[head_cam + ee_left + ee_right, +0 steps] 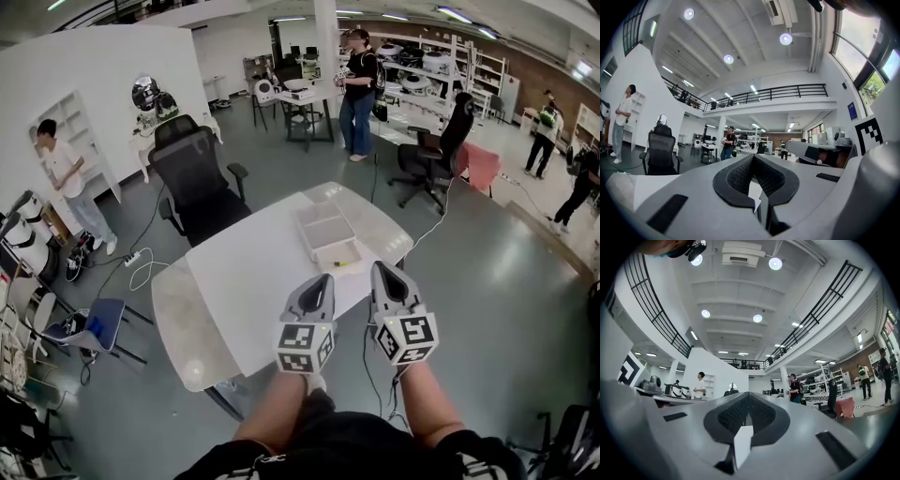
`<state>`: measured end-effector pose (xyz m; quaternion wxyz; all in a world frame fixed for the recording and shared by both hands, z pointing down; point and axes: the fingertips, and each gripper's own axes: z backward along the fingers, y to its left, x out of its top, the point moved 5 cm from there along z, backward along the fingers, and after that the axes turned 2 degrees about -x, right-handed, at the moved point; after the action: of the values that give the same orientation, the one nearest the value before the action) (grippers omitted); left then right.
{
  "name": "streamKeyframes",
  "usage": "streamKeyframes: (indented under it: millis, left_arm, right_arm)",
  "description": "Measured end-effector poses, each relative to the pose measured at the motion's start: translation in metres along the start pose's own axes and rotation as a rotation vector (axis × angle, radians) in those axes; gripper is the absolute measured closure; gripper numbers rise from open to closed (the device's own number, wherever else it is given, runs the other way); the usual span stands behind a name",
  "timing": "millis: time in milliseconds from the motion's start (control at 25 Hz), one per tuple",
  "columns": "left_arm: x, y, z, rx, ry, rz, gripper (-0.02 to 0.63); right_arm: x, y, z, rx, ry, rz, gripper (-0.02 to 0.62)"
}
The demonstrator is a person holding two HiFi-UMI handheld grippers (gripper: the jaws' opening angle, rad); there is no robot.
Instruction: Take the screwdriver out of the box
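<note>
The screwdriver (345, 264), a small tool with a yellow-green handle, lay flat in the near half of the clear box (317, 251). It was crosswise to the person and close to the box's near wall. The box stood open, its far half apparently a lid folded back, so the tool could be reached from above with nothing over it.

Just short of the box's near edge, the left gripper (324, 278) was towards the box's left and the right gripper (379, 268) just off its right corner. Neither touched the box or the tool. In its own view, the left gripper (753, 157) had its jaws pressed together with nothing between the pads. The right gripper (747, 395) was likewise closed and empty. Both pointed roughly level across the top of the box rather than down into it. That read as an approach, with the reach into the box not yet begun. Whichever gripper took the tool would need to spread its jaws and tip downward first.

The box sat towards the right end of the white table (244, 281). Beyond the box, at the table's far left, stood a black office chair (192, 178). Other people stood well apart from the box, across the hall.
</note>
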<state>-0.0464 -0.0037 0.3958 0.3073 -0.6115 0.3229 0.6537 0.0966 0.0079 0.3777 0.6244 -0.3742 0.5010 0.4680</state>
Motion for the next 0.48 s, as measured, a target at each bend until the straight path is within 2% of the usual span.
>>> streamKeyframes:
  millis: [480]
  left_arm:
    - [0.006,0.104,-0.134,-0.069,0.032,0.014,0.592]
  right_arm:
    - [-0.033,-0.038,-0.149,-0.054,0.042,-0.001,0.583]
